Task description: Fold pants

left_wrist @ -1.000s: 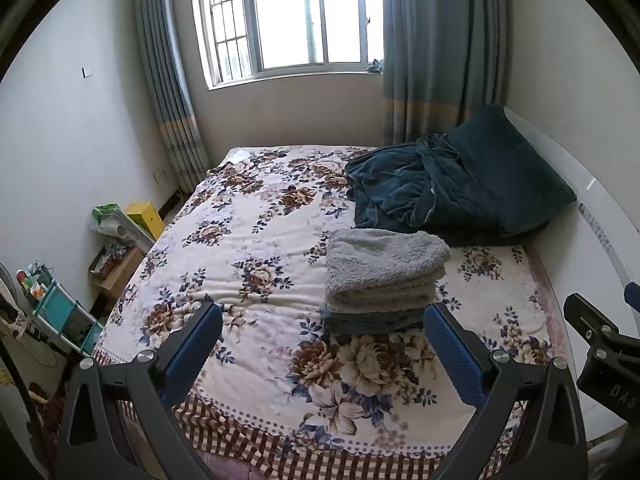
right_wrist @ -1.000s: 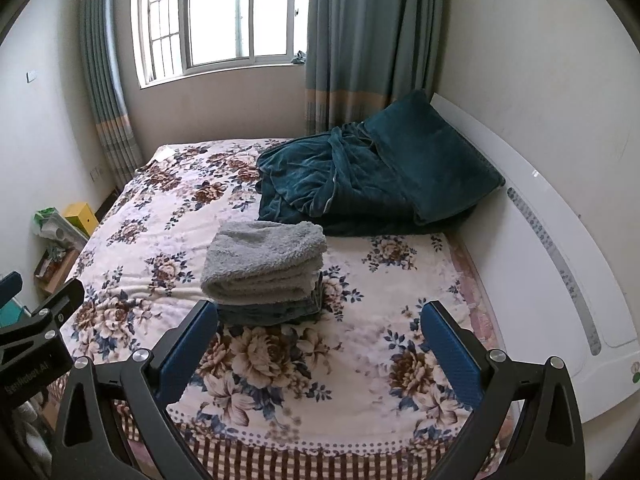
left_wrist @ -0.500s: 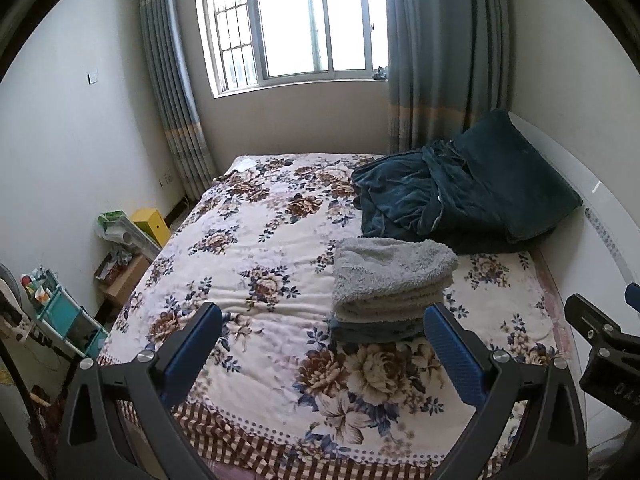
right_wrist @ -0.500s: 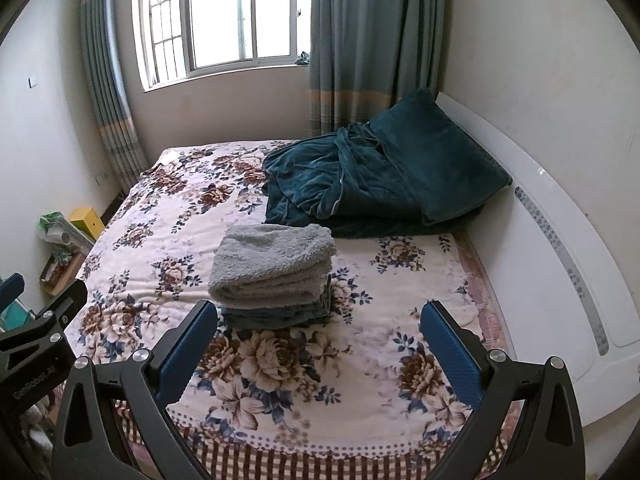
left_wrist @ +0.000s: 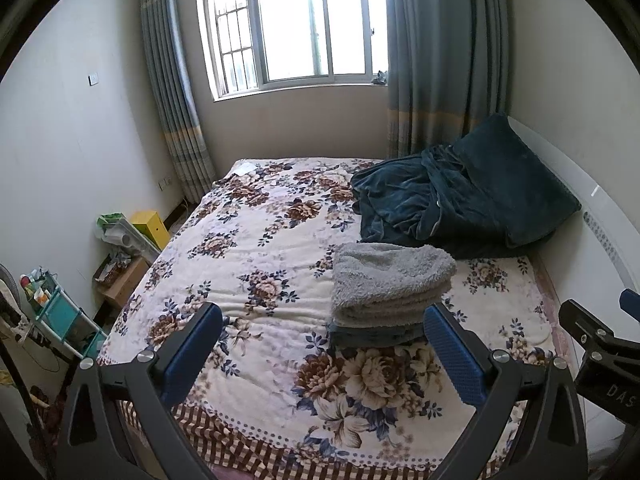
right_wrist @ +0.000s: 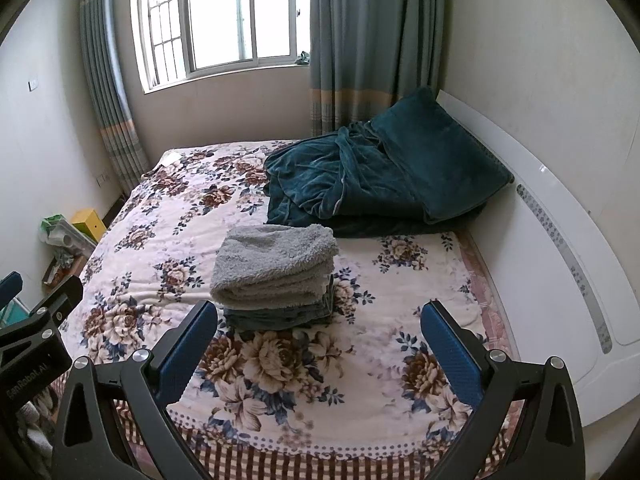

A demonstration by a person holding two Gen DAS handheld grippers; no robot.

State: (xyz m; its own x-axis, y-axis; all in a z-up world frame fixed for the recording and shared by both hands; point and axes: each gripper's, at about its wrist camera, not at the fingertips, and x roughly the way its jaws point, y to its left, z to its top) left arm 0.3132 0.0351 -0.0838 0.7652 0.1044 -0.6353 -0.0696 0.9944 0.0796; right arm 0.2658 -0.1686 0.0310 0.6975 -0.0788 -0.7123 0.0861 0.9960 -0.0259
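Folded grey fleece pants (left_wrist: 388, 280) (right_wrist: 276, 266) lie on top of a folded dark garment (left_wrist: 372, 336) (right_wrist: 280, 316), stacked on the floral bed cover (left_wrist: 260, 248) (right_wrist: 360, 340). My left gripper (left_wrist: 322, 344) is open and empty, held back from the bed's near edge, with the stack beyond its right finger. My right gripper (right_wrist: 318, 340) is open too and holds nothing; the stack sits just past its left finger. Each wrist view catches the other gripper's body at its edge.
A crumpled dark teal blanket and pillow (left_wrist: 460, 196) (right_wrist: 380, 172) lie against the white headboard (right_wrist: 560, 264) at the right. A yellow box (left_wrist: 150, 226), a cardboard box and a teal cart (left_wrist: 60, 320) crowd the floor on the left. The window (left_wrist: 296, 24) is straight ahead.
Both grippers have drawn back and tilted up, so the bed and stack look smaller and more wall and window show. The stack has not moved.
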